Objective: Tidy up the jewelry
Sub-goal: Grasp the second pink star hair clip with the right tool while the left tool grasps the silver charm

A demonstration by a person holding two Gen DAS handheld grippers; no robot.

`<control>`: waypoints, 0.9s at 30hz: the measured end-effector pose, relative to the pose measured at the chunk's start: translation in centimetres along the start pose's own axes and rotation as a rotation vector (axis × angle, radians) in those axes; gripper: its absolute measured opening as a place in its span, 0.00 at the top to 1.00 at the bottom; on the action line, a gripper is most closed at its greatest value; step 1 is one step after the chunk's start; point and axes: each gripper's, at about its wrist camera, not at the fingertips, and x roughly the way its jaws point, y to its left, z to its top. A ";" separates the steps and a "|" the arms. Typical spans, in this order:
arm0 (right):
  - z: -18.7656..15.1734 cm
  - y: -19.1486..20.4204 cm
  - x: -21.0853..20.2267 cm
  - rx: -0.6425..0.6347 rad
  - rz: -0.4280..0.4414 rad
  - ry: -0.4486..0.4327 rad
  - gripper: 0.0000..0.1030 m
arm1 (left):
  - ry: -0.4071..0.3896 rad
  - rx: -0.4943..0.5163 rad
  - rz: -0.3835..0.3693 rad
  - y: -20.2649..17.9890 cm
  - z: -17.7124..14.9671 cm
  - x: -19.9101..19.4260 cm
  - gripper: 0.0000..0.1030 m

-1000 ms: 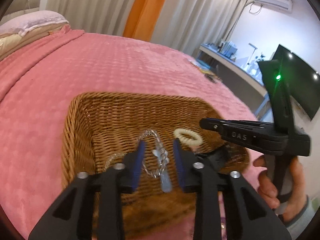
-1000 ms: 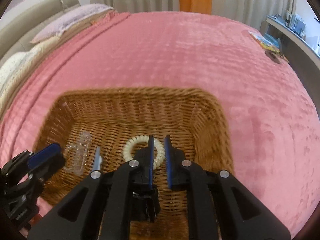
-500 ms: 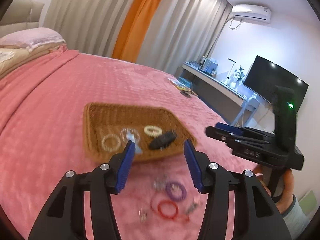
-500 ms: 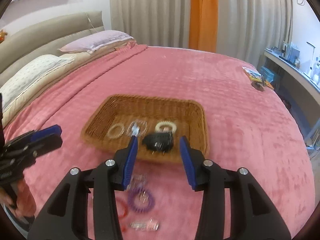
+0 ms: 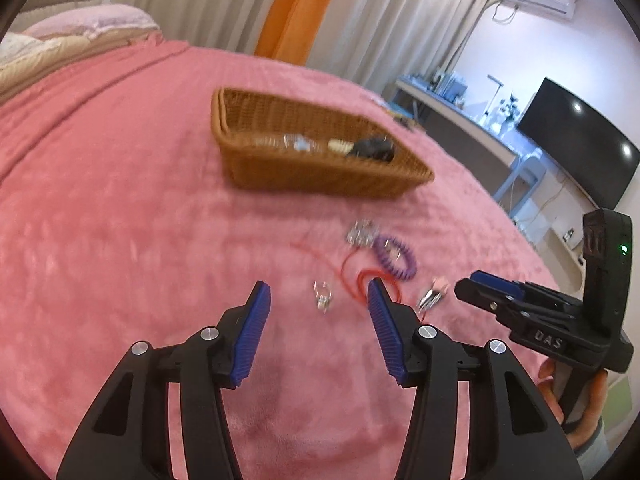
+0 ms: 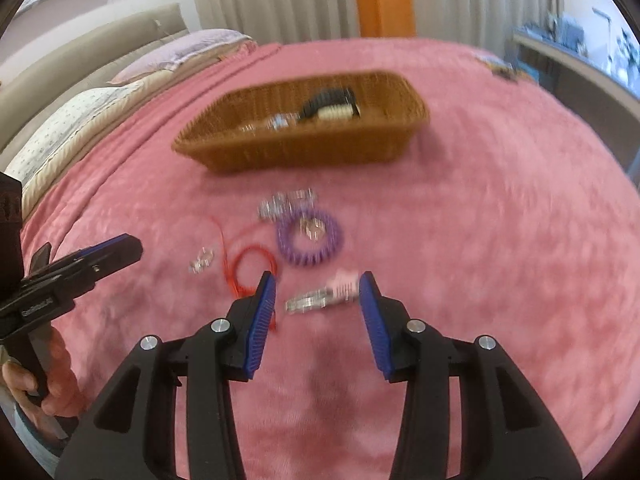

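A wicker basket (image 5: 320, 172) (image 6: 304, 152) sits on the pink bedspread and holds a black clip (image 6: 328, 100), a cream ring and clear pieces. In front of it lie loose items: a purple coil bracelet (image 6: 310, 238) (image 5: 394, 258), a red cord loop (image 6: 252, 266) (image 5: 364, 280), a silver cluster (image 6: 286, 204), a small clear piece (image 5: 322, 298) (image 6: 202, 262) and a silver and pink clip (image 6: 324, 294) (image 5: 432, 296). My left gripper (image 5: 318, 302) is open above the small clear piece, with nothing between its jaws. My right gripper (image 6: 318, 294) is open with the pink clip lying between its tips, pads apart from it.
The pink bedspread (image 5: 100, 220) covers the whole bed, with pillows (image 6: 80, 120) at the far left. A desk, a dark screen (image 5: 580, 144) and curtains stand beyond the bed on the right. A hand (image 6: 36, 384) holds the left gripper's handle.
Both grippers have opened and pulled back out of the basket toward the near side of the bed. The loose jewelry in front of the basket has come into view beneath them.
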 end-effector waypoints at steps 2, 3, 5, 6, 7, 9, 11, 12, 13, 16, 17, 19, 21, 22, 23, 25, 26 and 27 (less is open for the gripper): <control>-1.2 -0.3 0.5 0.034 0.010 0.025 0.61 | 0.019 0.014 0.006 0.1 -0.4 0.7 0.52; -1.6 -0.3 0.9 0.042 0.005 0.037 0.61 | 0.027 0.020 0.010 0.0 -0.7 0.9 0.52; -2.3 -0.6 1.8 0.053 0.006 0.072 0.61 | 0.044 0.035 0.011 -0.2 -1.1 1.5 0.54; -2.2 -0.6 1.9 0.055 0.004 0.074 0.61 | 0.050 0.039 0.008 -0.2 -1.2 1.7 0.54; -2.0 -0.6 2.0 0.059 0.007 0.073 0.61 | 0.050 0.038 0.006 -0.1 -1.4 1.8 0.54; -1.4 -0.6 2.2 0.083 0.031 0.076 0.61 | 0.052 0.029 -0.002 0.2 -1.5 1.9 0.54; -0.6 -1.1 3.2 0.125 0.056 0.103 0.61 | 0.055 0.020 -0.009 0.5 -1.6 2.1 0.54; -0.3 -1.3 3.6 0.147 0.059 0.111 0.61 | 0.056 0.017 -0.014 0.5 -1.7 2.2 0.54; 0.1 -1.5 3.8 0.162 0.065 0.114 0.61 | 0.058 0.016 -0.019 0.6 -1.7 2.2 0.54; 0.9 -1.4 4.4 0.180 0.064 0.106 0.61 | 0.067 0.024 -0.028 0.4 -1.8 2.4 0.54; 1.1 -1.1 4.6 0.178 0.065 0.099 0.61 | 0.067 0.030 -0.025 0.2 -1.9 2.5 0.54; 1.3 -0.5 5.0 0.152 0.057 0.089 0.61 | 0.068 0.043 -0.015 -0.1 -1.9 2.6 0.54; 1.2 0.2 5.2 0.110 0.009 0.078 0.62 | 0.074 0.055 -0.003 -0.4 -1.9 2.8 0.54; 1.2 0.6 5.2 0.091 -0.020 0.070 0.67 | 0.079 0.063 0.004 -0.6 -1.8 2.9 0.54; 1.1 0.7 5.2 0.084 -0.038 0.066 0.72 | 0.086 0.073 0.013 -0.9 -1.7 3.1 0.54; 1.2 0.4 5.3 0.095 -0.065 0.060 0.78 | 0.099 0.103 0.045 -1.6 -1.3 3.6 0.57; 1.3 0.2 5.4 0.104 -0.062 0.060 0.79 | 0.105 0.119 0.061 -1.9 -1.2 3.9 0.60; 1.3 0.0 5.5 0.105 -0.061 0.061 0.79 | 0.114 0.137 0.083 -2.3 -1.0 4.4 0.61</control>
